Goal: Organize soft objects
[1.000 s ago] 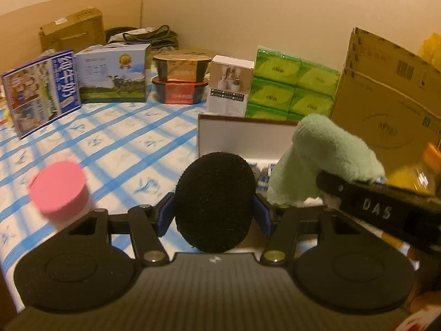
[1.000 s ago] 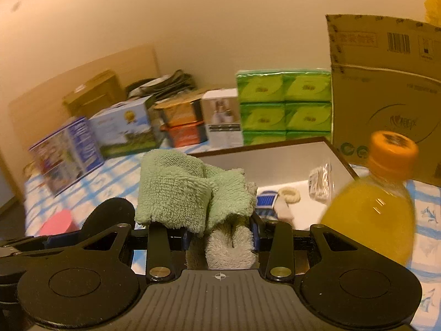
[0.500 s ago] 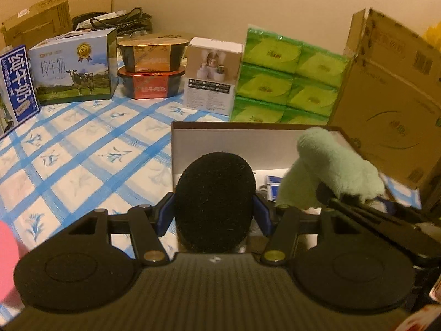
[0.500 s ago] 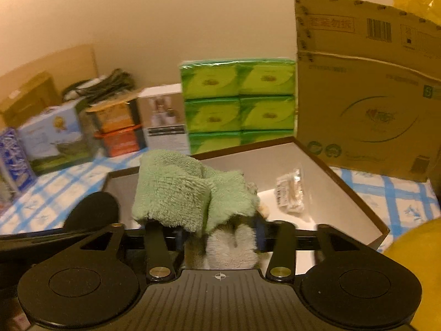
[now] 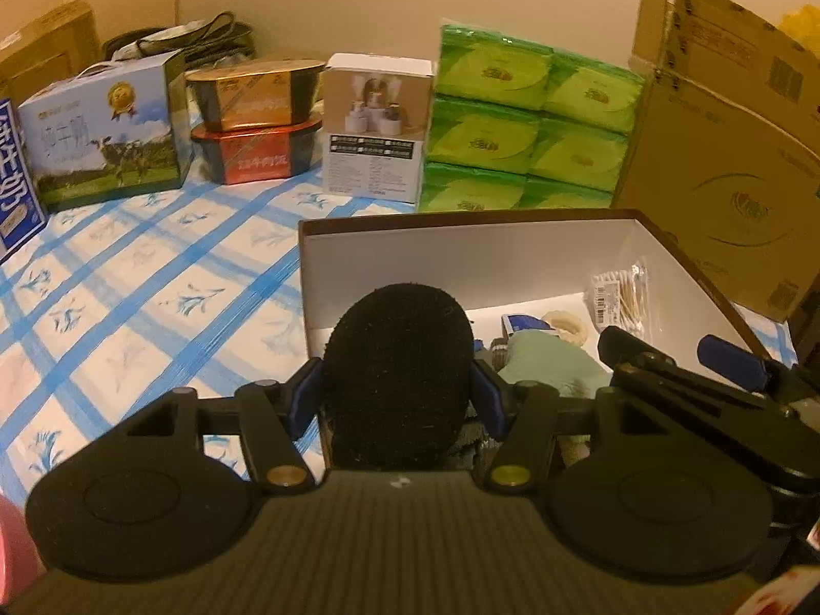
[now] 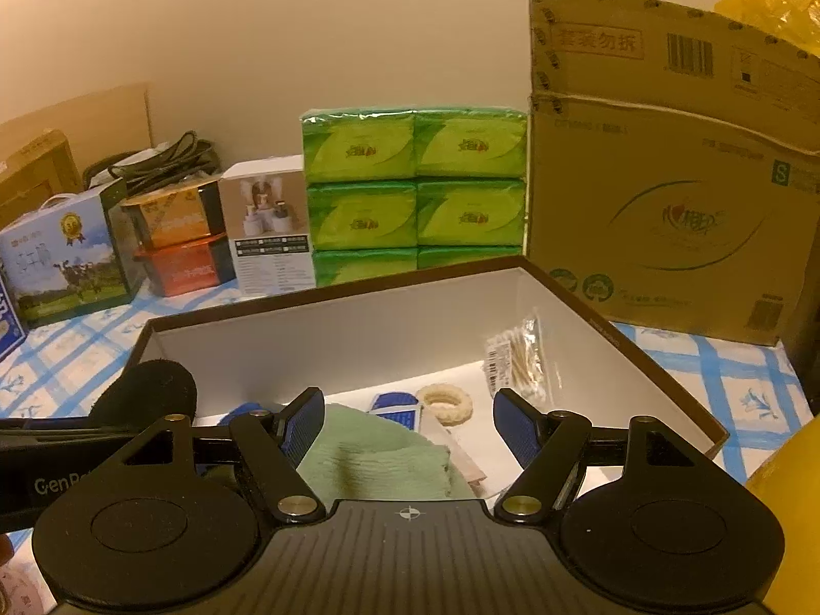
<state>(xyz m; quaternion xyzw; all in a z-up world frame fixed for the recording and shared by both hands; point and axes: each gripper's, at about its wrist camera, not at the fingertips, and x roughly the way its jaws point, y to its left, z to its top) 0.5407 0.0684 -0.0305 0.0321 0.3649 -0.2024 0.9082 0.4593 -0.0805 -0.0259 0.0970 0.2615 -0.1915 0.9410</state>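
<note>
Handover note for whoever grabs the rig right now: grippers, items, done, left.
Left gripper: shut on the black sponge, held at the near-left corner of the box.
Right gripper: open, holding nothing, over the box.
Green towel: lying in the box beneath the right gripper, beside a cream ring and a swab packet.
Done: towel is in.
Left: release the sponge into the box.
</note>
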